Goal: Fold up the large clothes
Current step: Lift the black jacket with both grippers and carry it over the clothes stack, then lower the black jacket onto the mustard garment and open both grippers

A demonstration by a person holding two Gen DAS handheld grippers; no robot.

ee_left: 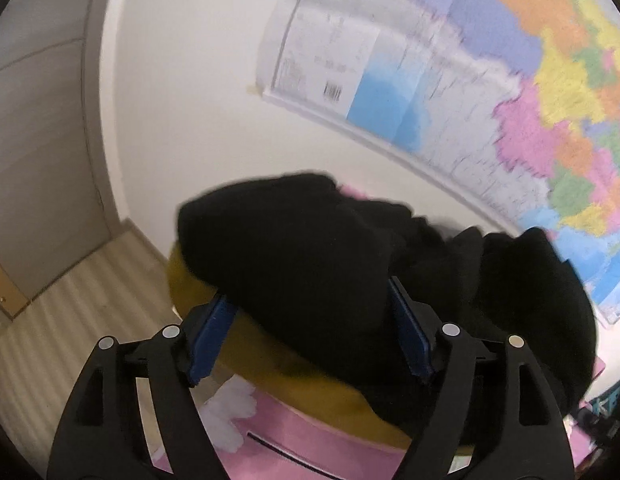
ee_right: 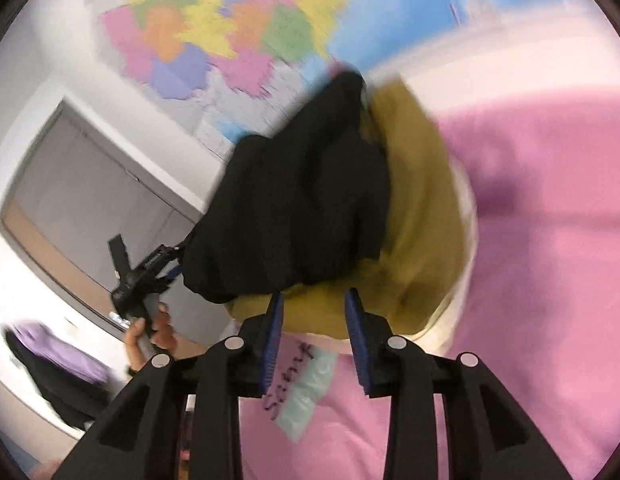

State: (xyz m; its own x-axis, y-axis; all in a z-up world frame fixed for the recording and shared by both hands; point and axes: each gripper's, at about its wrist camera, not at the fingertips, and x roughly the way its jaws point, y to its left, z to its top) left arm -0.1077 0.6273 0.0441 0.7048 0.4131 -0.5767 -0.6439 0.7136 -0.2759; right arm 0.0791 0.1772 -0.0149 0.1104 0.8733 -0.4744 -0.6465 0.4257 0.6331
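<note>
A folded black garment lies on top of a folded mustard-yellow garment, stacked on a pink surface. My left gripper stands wide open, its blue pads either side of the black garment's near edge with no visible squeeze. In the right wrist view the black garment covers the left part of the mustard garment. My right gripper is open, tips just short of the mustard garment's near edge, nothing between them. The left gripper shows at the pile's left side, held by a hand.
A coloured map hangs on the white wall behind the pile. A grey door and wooden floor lie to the left. A handwritten label lies on the pink surface. Purple and black clothes lie far left.
</note>
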